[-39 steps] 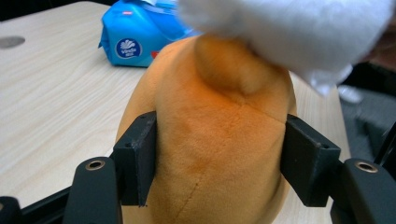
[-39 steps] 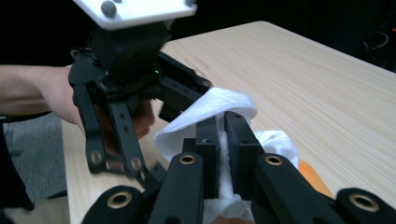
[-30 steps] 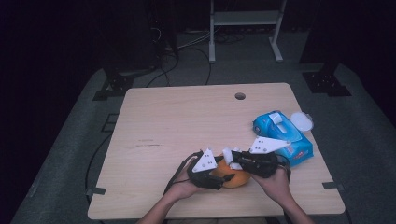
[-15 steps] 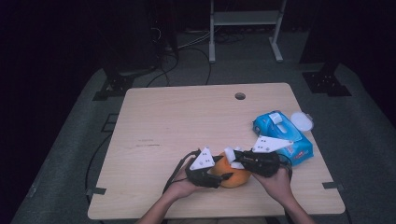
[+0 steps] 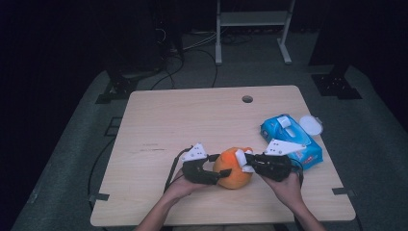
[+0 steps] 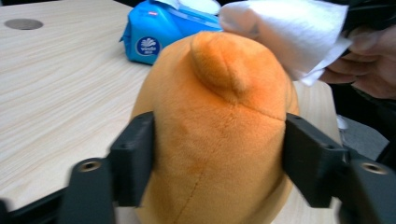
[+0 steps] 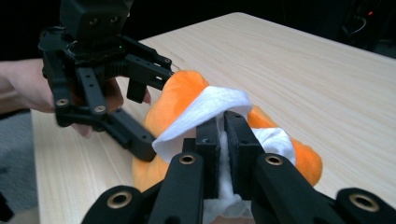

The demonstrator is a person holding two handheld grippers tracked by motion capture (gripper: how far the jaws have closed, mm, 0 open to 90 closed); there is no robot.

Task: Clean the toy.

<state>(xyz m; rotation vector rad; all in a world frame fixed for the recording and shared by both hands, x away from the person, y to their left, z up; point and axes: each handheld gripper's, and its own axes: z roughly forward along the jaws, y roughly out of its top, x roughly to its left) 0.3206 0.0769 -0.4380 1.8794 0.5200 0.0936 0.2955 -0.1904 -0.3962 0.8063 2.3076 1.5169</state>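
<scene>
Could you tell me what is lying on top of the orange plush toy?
A white wipe lies draped over the orange plush toy, pinched in the right hand-held gripper. The plush surface beneath the wipe is covered and cannot be seen.

a round white logo is being shown on the end of the blue wipes pack [image 6: 154, 39] in the left gripper view; its lettering is blurred and possibly reads "winde". small print on the pack's top [image 5: 300, 153] in the high view is too fine to be read.
</scene>
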